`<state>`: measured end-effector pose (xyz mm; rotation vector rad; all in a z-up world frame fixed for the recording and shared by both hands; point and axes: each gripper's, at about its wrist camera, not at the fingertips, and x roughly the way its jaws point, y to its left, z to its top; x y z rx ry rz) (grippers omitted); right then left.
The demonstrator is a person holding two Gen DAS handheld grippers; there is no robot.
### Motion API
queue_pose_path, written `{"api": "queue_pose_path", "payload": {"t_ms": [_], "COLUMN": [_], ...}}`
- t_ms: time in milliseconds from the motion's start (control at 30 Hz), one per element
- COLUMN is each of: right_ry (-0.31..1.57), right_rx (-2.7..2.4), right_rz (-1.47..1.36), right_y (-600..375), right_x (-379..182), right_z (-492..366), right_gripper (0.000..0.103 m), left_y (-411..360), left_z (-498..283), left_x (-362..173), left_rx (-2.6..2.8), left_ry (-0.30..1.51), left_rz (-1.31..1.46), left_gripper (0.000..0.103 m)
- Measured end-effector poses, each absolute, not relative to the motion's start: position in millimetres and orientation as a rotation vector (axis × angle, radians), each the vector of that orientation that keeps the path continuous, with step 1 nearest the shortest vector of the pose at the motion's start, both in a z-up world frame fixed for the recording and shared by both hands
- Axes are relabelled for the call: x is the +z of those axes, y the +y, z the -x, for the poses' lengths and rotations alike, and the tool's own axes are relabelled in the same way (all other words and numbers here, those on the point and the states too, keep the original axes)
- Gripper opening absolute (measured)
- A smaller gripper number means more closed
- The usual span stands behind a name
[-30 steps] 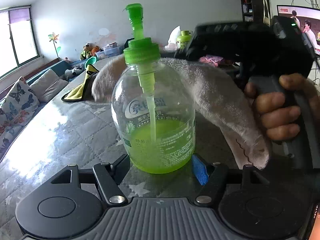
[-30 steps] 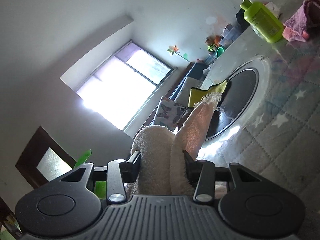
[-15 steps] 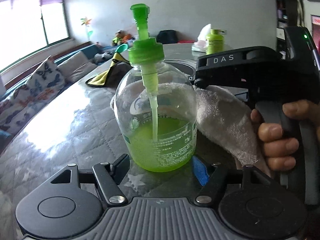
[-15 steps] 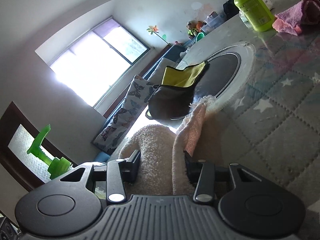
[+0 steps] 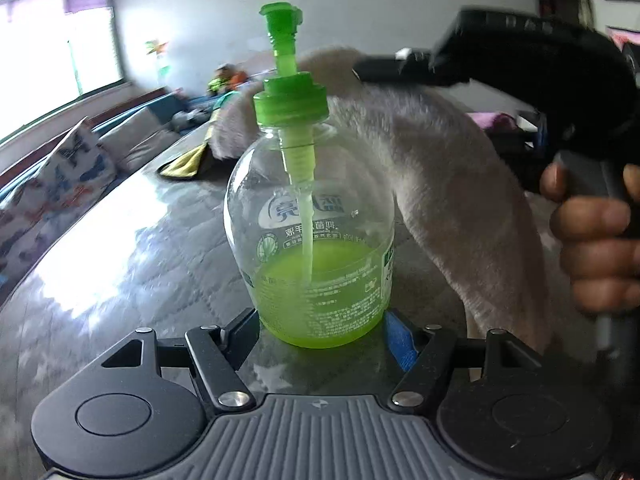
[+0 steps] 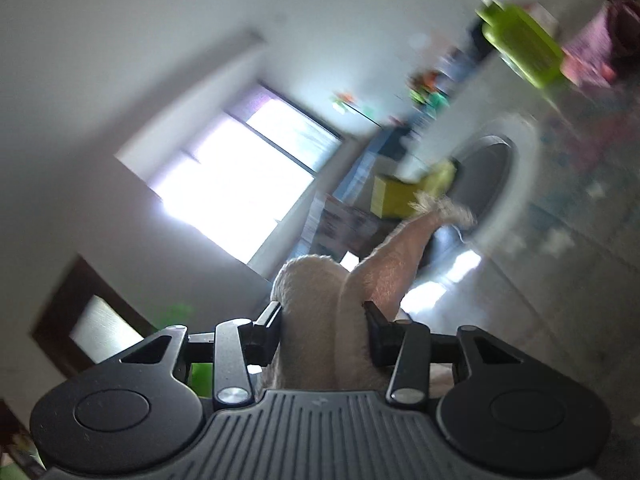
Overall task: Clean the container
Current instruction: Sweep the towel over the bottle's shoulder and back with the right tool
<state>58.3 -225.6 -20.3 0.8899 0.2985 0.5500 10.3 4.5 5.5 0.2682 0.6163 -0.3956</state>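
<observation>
The left gripper [image 5: 320, 332] is clamped on the base of a clear pump bottle [image 5: 312, 236], its two fingers pressing the bottle's lower sides at about 9 and 3 o'clock; the finger at 3 o'clock carries a blue pad [image 5: 400, 340]. The bottle stands upright at 12 o'clock from the gripper body, centred in the left wrist view, roughly a third full of green liquid [image 5: 316, 296], with a green screw cap and raised pump head [image 5: 282, 20]. Whether its base touches the grey quilted counter [image 5: 132, 248] or sits just above it cannot be told.

The right gripper [image 6: 324, 332] is closed on a folded cream towel [image 6: 316, 320], which bulges up between its fingers and trails away toward 1 o'clock. In the left wrist view that same towel [image 5: 460, 184] drapes behind and over the bottle's shoulder, running from about 11 o'clock of the bottle across its back and hanging down at 3 o'clock. The black body of the right gripper sits at 2 o'clock from the bottle, held by a hand [image 5: 596, 240] at the frame's right edge.

The right wrist view is heavily motion-blurred. It shows a yellow cloth [image 6: 404, 196] near a dark round disc [image 6: 484, 176] set in the counter at 1 o'clock, and a lime-green bottle [image 6: 520, 48] beside a pink cloth [image 6: 592, 52] at 2 o'clock.
</observation>
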Motion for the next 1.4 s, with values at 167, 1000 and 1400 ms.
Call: {"api": "queue_pose_path", "payload": {"t_ms": [167, 1000, 1400], "right_ry": [0.317, 0.457, 0.551], "right_rx": [0.546, 0.335, 0.373], "right_rz": [-0.851, -0.768, -0.689], "right_y": [-221, -208, -199], "right_x": [-19, -7, 23], "right_z": [-61, -50, -57], "right_gripper": [0.043, 0.041, 0.052], "left_y": [9, 9, 16], "left_z": [-24, -46, -49], "left_x": [1, -6, -3], "left_rx": [-0.444, -0.440, -0.444], "left_ry": [0.596, 0.632, 0.645], "left_rz": [-0.276, -0.227, -0.208], "left_gripper": [0.075, 0.103, 0.103]}}
